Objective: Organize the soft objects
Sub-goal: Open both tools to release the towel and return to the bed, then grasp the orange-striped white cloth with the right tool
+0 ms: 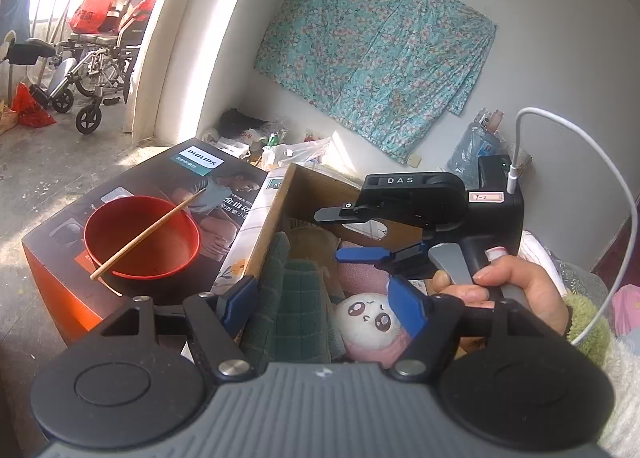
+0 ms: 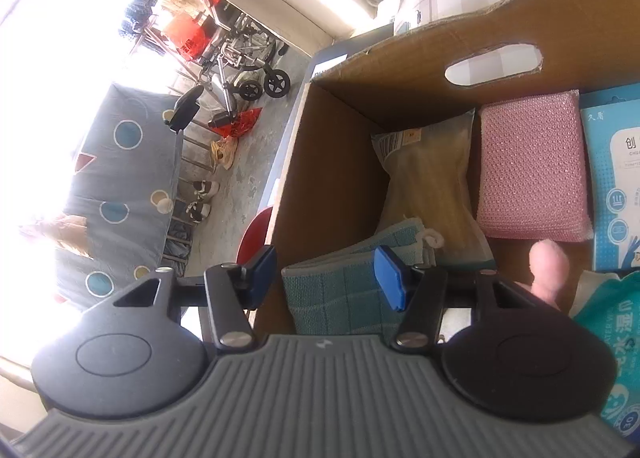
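- Two handheld grippers work over one open brown cardboard box [image 2: 352,162], which stands against a dark printed appliance carton [image 1: 132,186].
- Left gripper [image 1: 324,302]: blue-padded fingers [image 1: 240,302] stand wide apart with nothing pressed between them; the left pad overlaps the box's near-left rim, the right pad sits in front of a white-and-pink plush toy with a drawn face [image 1: 370,318] lying in the box.
- Right gripper [image 2: 328,276]: jaws spread to a middling gap and not pressing on anything; a teal checked woven cloth [image 2: 340,294] lies folded between and below the pads, against the box's left wall.
- Right hand [image 1: 504,290] grips the trigger handle, seen in the left view above the box's right side.
- Box contents, right view: a beige packet in clear wrap [image 2: 432,186] beside the cloth, then a pink mesh scouring sponge [image 2: 532,166] just beside it, then a pale blue printed pack [image 2: 612,178] at the right edge; all lie close together below the wall with the oval handle slot [image 2: 494,64].
- Free floor of the box shows only in the far-left corner.
- Outside the left rim: a red round bowl [image 1: 142,238] with a wooden chopstick [image 1: 148,234] across it, on the carton.
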Demonstrator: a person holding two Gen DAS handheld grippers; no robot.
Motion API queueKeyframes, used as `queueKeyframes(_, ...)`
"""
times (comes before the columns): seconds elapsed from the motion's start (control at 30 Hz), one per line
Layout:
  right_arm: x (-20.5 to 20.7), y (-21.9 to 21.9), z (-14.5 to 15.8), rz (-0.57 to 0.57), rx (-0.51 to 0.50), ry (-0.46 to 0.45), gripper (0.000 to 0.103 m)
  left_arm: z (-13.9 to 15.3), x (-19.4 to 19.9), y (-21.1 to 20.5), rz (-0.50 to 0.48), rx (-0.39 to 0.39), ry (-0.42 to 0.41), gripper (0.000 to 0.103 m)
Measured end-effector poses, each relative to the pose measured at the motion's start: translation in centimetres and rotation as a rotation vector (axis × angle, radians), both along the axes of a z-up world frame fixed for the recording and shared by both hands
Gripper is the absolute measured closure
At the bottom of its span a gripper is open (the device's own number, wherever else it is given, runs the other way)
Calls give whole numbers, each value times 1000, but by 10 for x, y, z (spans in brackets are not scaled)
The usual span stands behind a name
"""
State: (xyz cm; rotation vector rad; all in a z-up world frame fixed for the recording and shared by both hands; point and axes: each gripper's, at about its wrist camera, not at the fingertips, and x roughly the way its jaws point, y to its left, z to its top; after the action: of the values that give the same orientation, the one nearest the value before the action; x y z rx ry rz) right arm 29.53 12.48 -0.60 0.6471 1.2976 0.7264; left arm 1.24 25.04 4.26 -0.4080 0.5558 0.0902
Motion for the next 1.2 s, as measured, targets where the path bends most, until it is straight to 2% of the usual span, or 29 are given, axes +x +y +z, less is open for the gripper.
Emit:
queueKeyframes(0.23, -15, -51, 28, -28, 68, -41, 49, 6, 0, -15, -35, 13, -7, 28)
queueKeyframes(0.47, -66, -129, 61, -114, 180, -111, 49, 16, 1, -47, -110, 23, -23, 24)
queueKeyframes(0.6, -99, -185, 72, -177, 195, -168, 49, 22, 3, -80, -186, 36, -33, 22)
queueKeyframes(0.87, -162, -315, 76, -382, 113, -241, 49, 17, 8, -162, -387, 46, -45, 21)
queueKeyframes(1.03, -211, -398, 56, -552, 27, -230, 49, 1, 14, -219, -522, 45, -18, 21)
queueKeyframes(1.2, -253, -456, 33, -684, -78, -205, 49, -20, 21, -272, -646, 48, 15, 21)
